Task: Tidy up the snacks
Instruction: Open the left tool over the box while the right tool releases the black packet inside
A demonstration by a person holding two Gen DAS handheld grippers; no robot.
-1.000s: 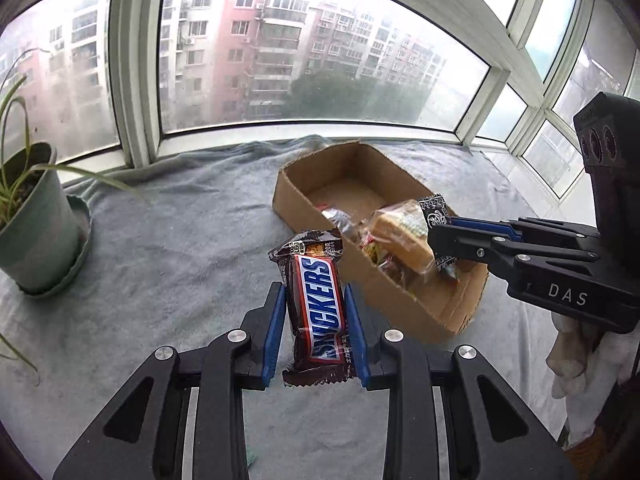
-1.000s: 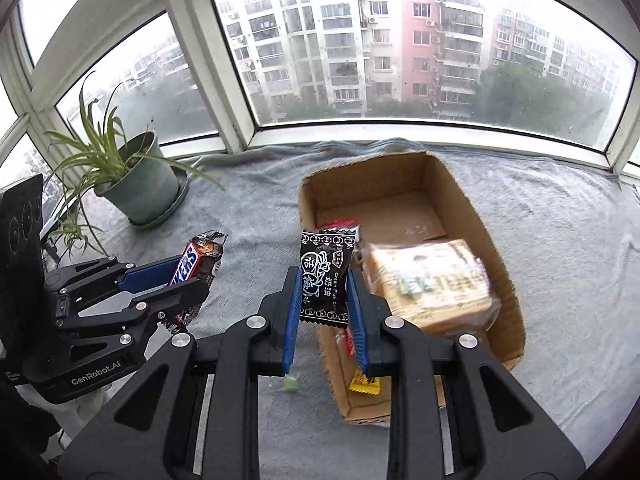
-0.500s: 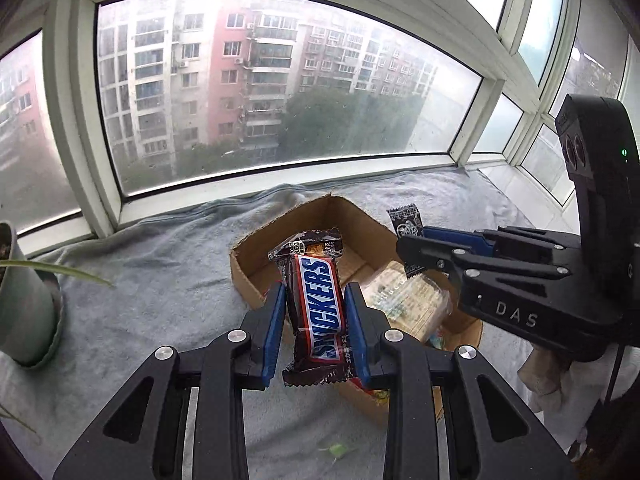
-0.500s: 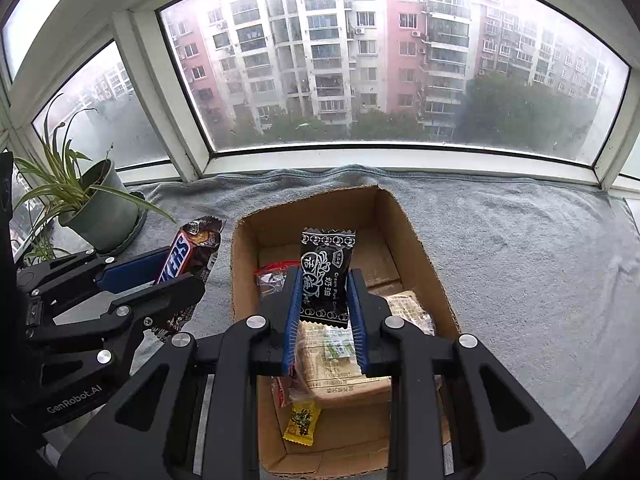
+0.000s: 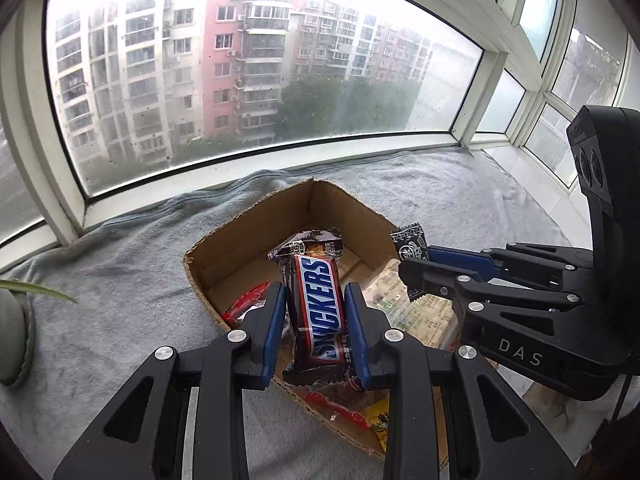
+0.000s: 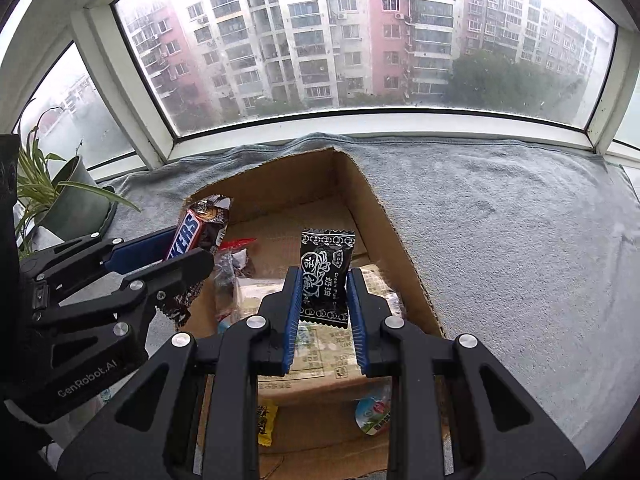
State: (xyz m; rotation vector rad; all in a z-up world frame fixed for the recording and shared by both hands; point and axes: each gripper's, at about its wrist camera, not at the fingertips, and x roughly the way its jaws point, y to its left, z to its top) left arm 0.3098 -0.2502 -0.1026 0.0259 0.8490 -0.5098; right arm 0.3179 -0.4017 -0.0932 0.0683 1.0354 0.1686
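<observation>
Left gripper: black two-finger tool with blue pads, clenched on a brown Snickers bar. The bar stands upright between the pads, above the near-left rim of the box.
Right gripper: same make, clamped on a small black candy packet with white print, held upright over the middle of the box.
Box: open, shallow brown cardboard box on a grey-blue towel. Its walls are low and the top is fully open.
Inside the box: a clear-wrapped pack of pale biscuits, a red-and-clear wrapper, a small yellow sachet and a round blue-green sweet.
Open room: the far half of the box floor is bare cardboard; the towel to the right of the box is bare.
Left edge: a green potted plant stands near the window frame, well apart from the box.
</observation>
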